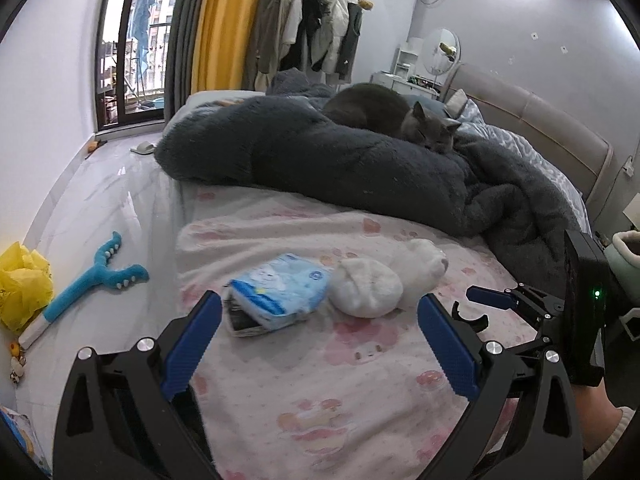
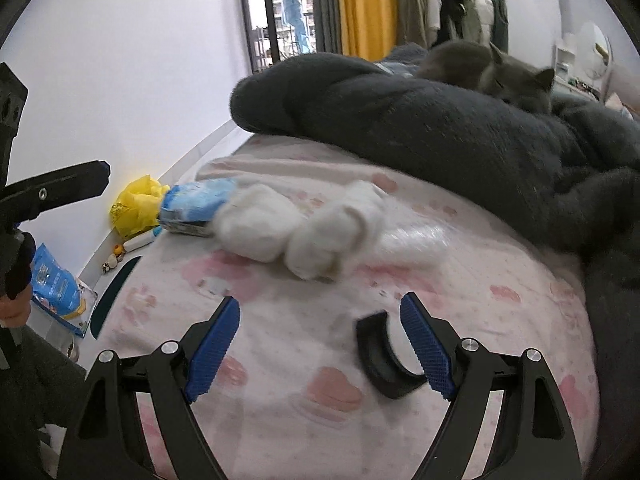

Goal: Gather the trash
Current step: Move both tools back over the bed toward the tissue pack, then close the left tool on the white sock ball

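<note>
Now both grippers are over the bed point(image 1: 320, 392), near its foot edge, and neither one holds anything.

On the floor to the left of the bed lie a yellow plastic bag point(image 1: 24, 284) and a blue toy point(image 1: 92, 276). They are well apart from the grippers.

The left gripper point(image 1: 318, 340) has its jaws wide apart with only the pink sheet between them. Just past its left finger lies a blue tissue pack point(image 1: 280, 288), which sits on top of a dark flat thing I cannot name. Touching the pack on the right are two white fluffy lumps point(image 1: 366, 288); they look like balled socks or soft toys, but I cannot tell which. All of these lie in the middle of the bed, toward the foot edge.

The right gripper point(image 2: 320, 344) is also wide open and empty. A small black curved piece point(image 2: 384, 364) lies on the sheet just beside its right finger.

Behind, a gray cat point(image 1: 424, 128) sleeps on a dark fluffy blanket point(image 1: 320, 152) toward the head of the bed.

I think the step is reaching for the first piece of trash. Next, one gripper must move forward to the pile, put its fingers around one thing and squeeze. It should stay away from the cat.
</note>
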Tool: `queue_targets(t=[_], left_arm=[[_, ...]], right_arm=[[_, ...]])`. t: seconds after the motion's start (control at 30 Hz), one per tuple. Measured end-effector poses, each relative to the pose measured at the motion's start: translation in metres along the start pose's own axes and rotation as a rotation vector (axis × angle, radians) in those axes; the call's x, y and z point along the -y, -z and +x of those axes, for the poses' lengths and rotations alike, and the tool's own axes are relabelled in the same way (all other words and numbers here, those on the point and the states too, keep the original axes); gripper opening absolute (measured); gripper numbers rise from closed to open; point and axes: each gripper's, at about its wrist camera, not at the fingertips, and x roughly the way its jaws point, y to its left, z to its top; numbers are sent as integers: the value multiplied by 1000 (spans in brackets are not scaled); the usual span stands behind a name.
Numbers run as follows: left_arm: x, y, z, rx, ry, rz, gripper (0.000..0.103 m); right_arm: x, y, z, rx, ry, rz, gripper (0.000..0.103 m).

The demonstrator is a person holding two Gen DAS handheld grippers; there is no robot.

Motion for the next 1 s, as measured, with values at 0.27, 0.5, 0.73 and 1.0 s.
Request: queue_targets(t=[0.27,0.5,0.73,1.0], left_arm=[[22,9,25,-27,-17,36,98],[41,15,46,-61,-18,70,94],[49,21,71,-98,-42,70,83],[49,22,90,-122,-41,35,75]], right_arm=[[22,15,20,-44,-50,46,64],[35,14,23,-35,-56,76,50],[47,17,20,-51,-46,93,20],[52,22,4,-14,-98,112,19]])
